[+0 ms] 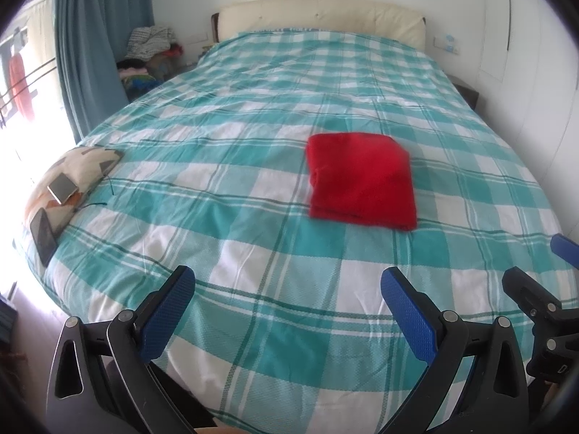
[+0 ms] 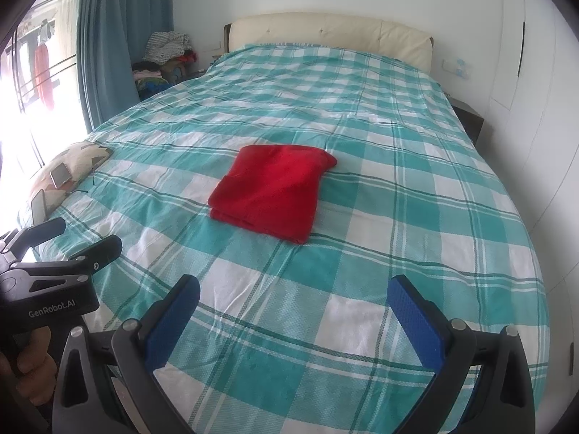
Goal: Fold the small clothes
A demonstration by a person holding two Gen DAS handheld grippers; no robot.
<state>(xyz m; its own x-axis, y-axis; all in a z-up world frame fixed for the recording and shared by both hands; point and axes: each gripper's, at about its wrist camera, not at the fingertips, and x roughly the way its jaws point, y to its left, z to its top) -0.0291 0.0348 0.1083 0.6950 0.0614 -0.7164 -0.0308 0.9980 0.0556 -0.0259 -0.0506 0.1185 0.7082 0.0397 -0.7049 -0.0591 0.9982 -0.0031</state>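
I judge the fold finished: the red knitted garment (image 1: 360,179) lies squared on the teal-and-white checked bed (image 1: 253,289), well ahead of my left claw (image 1: 286,285) and right claw (image 2: 295,294), both released and empty, so next I'd fetch another piece.

**Setting: home bedroom**

Double bed (image 1: 253,217) with teal-and-white checked cover, cream padded headboard (image 1: 322,14) against white wall. Blue curtain (image 1: 90,43) beside bright window. Heap of clothes (image 1: 152,54) in far corner (contents indistinct). Patterned cushion (image 1: 87,166) at bed edge.
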